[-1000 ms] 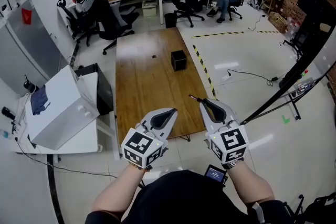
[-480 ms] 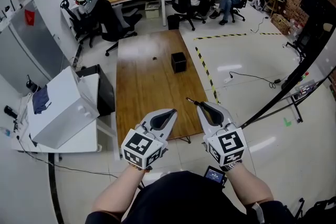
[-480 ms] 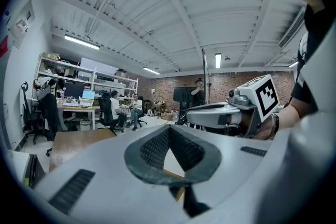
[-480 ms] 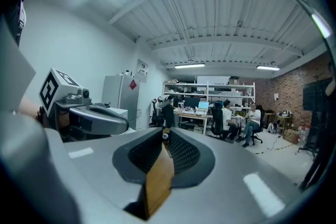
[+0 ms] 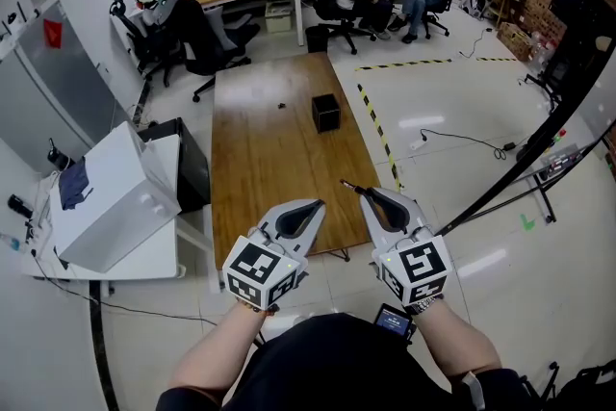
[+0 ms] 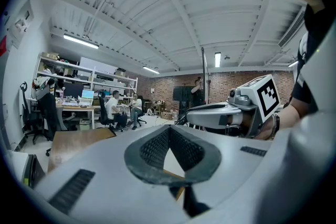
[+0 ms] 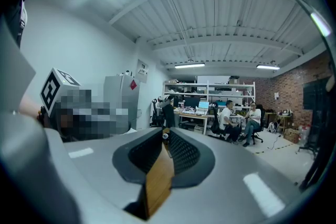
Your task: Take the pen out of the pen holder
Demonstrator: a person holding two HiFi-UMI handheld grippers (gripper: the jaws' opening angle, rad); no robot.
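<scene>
Toward the bottom centre of the head view, two pale grey, smooth-shelled grippers point up the frame, side by side and a little apart. Each carries a white cube with black square markers at its near end, and a bare forearm comes up to each from the bottom edge.

The left gripper (image 5: pixel 315 204) has its jaws closed. In its own view (image 6: pixel 169 129) the dark, mesh-textured pads meet at the tip and leave only a narrow triangular gap behind it, with nothing in it. The right gripper's grey shell and marker cube show at the right of that view.

The right gripper (image 5: pixel 369 193) is closed on the pen (image 5: pixel 347 186), a thin dark stick that pokes out past the jaw tips toward the upper left. In the right gripper view (image 7: pixel 164 132) the ribbed black pads press together around the pen's small round end (image 7: pixel 165 136).

Both gripper tips hang over the near end of the surface (image 5: pixel 260 168), a long rectangular top of warm brown wood with a smooth, slightly glossy grain, running up the middle of the frame. The pen holder (image 5: pixel 325 113), a small black box with square sides, stands on the surface's right half in the upper centre, well apart from the pen. The floor (image 5: pixel 452 111) around it is pale and shiny.
</scene>
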